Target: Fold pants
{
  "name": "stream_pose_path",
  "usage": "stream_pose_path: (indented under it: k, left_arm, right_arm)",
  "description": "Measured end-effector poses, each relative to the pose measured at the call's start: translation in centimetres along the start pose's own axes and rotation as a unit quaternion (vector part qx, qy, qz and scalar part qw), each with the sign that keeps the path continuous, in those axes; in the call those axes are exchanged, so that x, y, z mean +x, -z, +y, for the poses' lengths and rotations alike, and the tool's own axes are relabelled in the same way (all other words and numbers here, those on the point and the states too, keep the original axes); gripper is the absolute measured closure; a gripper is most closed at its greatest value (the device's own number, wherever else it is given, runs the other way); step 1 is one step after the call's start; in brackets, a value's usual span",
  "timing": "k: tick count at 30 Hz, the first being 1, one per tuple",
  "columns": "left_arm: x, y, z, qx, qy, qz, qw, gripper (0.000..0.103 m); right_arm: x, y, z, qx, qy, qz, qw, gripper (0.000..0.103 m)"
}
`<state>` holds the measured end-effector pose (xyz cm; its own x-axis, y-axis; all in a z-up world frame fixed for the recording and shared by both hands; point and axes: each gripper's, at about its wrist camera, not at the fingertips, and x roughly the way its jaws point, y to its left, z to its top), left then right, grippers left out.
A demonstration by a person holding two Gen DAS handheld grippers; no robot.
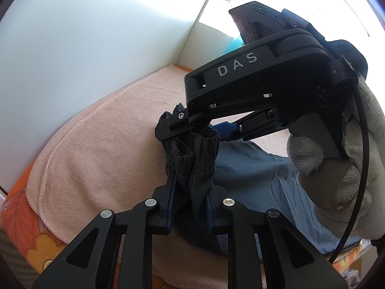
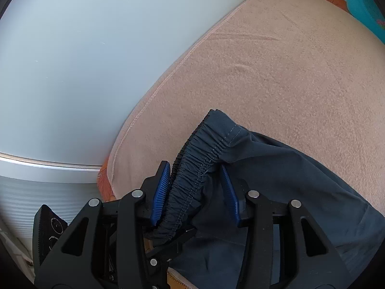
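Dark grey-blue pants (image 1: 252, 168) lie on a pink blanket (image 1: 101, 144). Their gathered elastic waistband (image 1: 192, 154) is bunched between the fingers of my left gripper (image 1: 190, 192), which is shut on it. My right gripper (image 1: 192, 130), held by a gloved hand (image 1: 336, 168), comes in from the right just above and grips the same waistband. In the right wrist view the waistband (image 2: 192, 168) runs between the blue pads (image 2: 161, 190) of my right gripper (image 2: 195, 192), with the pants (image 2: 300, 192) spreading to the right. The left gripper's finger shows below it.
A white wall (image 1: 84, 48) runs along the blanket's far edge, meeting another wall at a corner. An orange patterned sheet (image 1: 21, 216) lies under the blanket (image 2: 276, 72). A turquoise object (image 2: 363, 4) sits at the far right.
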<state>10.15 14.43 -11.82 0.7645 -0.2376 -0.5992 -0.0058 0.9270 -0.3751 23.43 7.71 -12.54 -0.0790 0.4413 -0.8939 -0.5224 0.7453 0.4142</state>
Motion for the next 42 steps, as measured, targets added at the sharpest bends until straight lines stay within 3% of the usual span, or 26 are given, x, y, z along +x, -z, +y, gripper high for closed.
stream_pose_path:
  k: [7, 8, 9, 10, 14, 15, 18, 21, 30, 32, 34, 39, 42]
  left_arm:
    - [-0.9, 0.1, -4.2, 0.078, -0.004, -0.023, 0.9967, 0.090]
    - [-0.9, 0.3, -4.5, 0.083, -0.003, -0.023, 0.9963, 0.090]
    - [-1.0, 0.5, -4.7, 0.086, -0.003, -0.023, 0.9960, 0.090]
    - [-1.0, 0.6, -4.9, 0.088, -0.002, -0.021, 0.9959, 0.090]
    - [-1.6, 1.9, -5.8, 0.090, -0.001, -0.017, 0.9958, 0.089]
    - [-1.8, 2.0, -5.9, 0.090, -0.006, -0.018, 0.9957, 0.087]
    - [-1.9, 2.4, -6.7, 0.095, -0.019, -0.019, 0.9951, 0.063]
    - [-0.9, 2.6, -8.2, 0.104, -0.018, -0.016, 0.9943, 0.062]
    - [0.0, 3.1, -14.1, 0.151, 0.052, -0.015, 0.9870, 0.062]
    - [-0.5, 3.7, -16.5, 0.173, 0.068, -0.013, 0.9825, 0.063]
    - [-0.5, 3.5, -18.3, 0.194, 0.087, -0.008, 0.9772, 0.076]
    - [0.8, 3.2, -21.7, 0.226, 0.145, 0.026, 0.9628, 0.088]
    - [0.3, 4.3, -24.4, 0.238, 0.182, 0.052, 0.9525, 0.088]
  right_arm:
    - [-0.7, -0.1, 0.7, -0.017, 0.033, 0.018, 0.999, 0.055]
    - [-0.9, 0.1, 0.5, -0.015, 0.034, 0.017, 0.999, 0.058]
    - [-1.0, 0.3, 0.2, -0.013, 0.035, 0.016, 0.999, 0.075]
    - [-1.1, 0.5, -0.3, -0.008, 0.034, 0.014, 0.999, 0.079]
    - [-3.1, 1.2, -2.4, 0.012, 0.013, -0.016, 1.000, 0.085]
    - [-3.9, 1.6, -2.8, 0.018, 0.007, -0.025, 1.000, 0.085]
    - [-6.6, 0.9, -2.6, 0.037, -0.013, -0.054, 0.998, 0.085]
    - [-8.8, 1.9, -2.1, 0.046, -0.026, -0.086, 0.995, 0.085]
    - [-18.9, 7.6, -6.2, 0.088, -0.033, -0.189, 0.978, 0.085]
    - [-20.8, 9.3, -7.8, 0.104, -0.031, -0.211, 0.972, 0.085]
    - [-22.6, 11.4, -9.6, 0.120, -0.022, -0.231, 0.965, 0.085]
    - [-25.5, 16.8, -14.5, 0.166, -0.005, -0.262, 0.951, 0.085]
    - [-25.8, 20.9, -17.4, 0.187, 0.013, -0.279, 0.942, 0.085]
